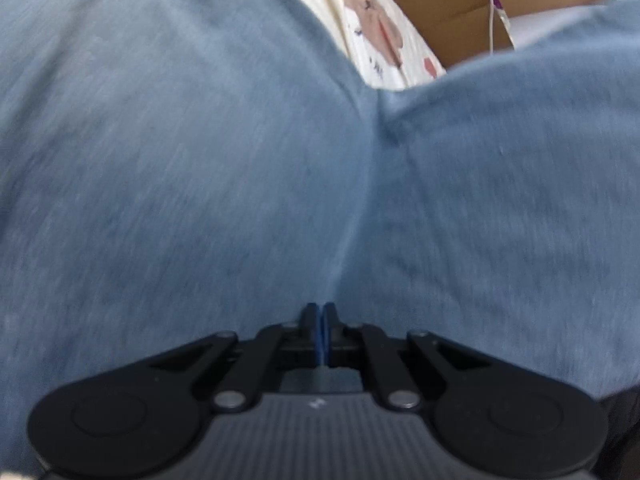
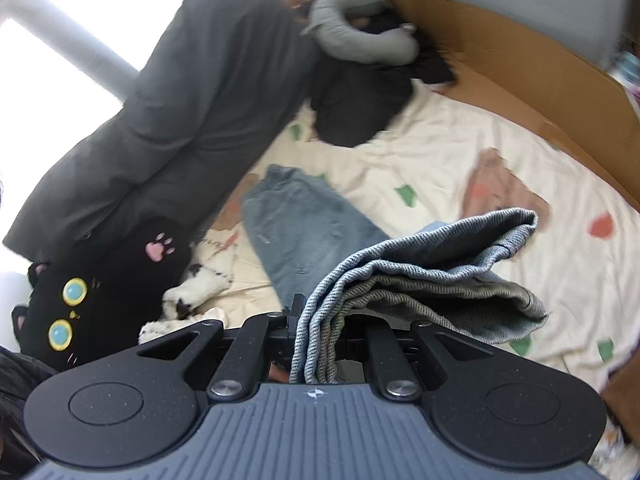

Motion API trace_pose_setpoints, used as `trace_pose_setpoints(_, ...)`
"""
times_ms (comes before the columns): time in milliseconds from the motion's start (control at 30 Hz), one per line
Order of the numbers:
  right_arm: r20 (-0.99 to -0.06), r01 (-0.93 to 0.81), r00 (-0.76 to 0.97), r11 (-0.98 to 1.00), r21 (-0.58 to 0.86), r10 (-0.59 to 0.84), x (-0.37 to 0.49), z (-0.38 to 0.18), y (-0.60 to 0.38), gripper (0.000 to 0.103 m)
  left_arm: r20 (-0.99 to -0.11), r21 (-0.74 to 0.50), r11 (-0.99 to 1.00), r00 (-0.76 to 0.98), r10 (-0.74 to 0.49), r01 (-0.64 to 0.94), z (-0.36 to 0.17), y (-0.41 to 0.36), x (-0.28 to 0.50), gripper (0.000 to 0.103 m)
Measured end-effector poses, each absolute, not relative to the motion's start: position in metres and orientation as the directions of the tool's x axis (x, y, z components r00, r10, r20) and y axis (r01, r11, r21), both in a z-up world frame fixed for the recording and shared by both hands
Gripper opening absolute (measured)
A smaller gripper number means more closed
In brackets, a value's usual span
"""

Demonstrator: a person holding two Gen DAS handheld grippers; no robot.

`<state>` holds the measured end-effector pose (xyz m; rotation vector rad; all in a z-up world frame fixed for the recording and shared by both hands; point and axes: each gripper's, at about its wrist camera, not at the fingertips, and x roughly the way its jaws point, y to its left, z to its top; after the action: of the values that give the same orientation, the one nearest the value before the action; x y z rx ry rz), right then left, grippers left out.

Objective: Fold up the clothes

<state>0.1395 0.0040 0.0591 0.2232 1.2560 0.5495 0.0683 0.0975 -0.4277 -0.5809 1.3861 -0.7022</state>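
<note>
The left gripper [image 1: 319, 312] has its jaws pressed together, and blue-grey denim [image 1: 200, 180] fills nearly everything ahead of it; a crease runs straight out from the tips, so it probably pinches a thin edge there, though the cloth between the pads is not clearly visible. The right gripper [image 2: 320, 320] pinches a bunched, several-layer hem of the jeans [image 2: 420, 264], which fans out to its right, held clear of the printed bedsheet [image 2: 460, 152]. Ahead and slightly left of this claw, one trouser leg [image 2: 304, 224] lies flat on the sheet. Holding two points likely keeps the garment taut for laying one half over the other.
</note>
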Motion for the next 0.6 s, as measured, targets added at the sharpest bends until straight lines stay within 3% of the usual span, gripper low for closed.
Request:
trace_pose_setpoints(367,-0.779,-0.414,0.09,0.735,0.537,0.62,0.204,0.026,0.093,0.008,-0.693,-0.719,0.688,-0.022,-0.721,0.1,-0.419,0.119,0.059,0.008)
trace_pose_setpoints(600,-0.743,-0.397,0.048,0.695,0.599,0.668,0.237,-0.018,0.143,0.008,-0.778,-0.619,0.785,0.123,-0.617,0.026,-0.382,0.165,0.067,0.01)
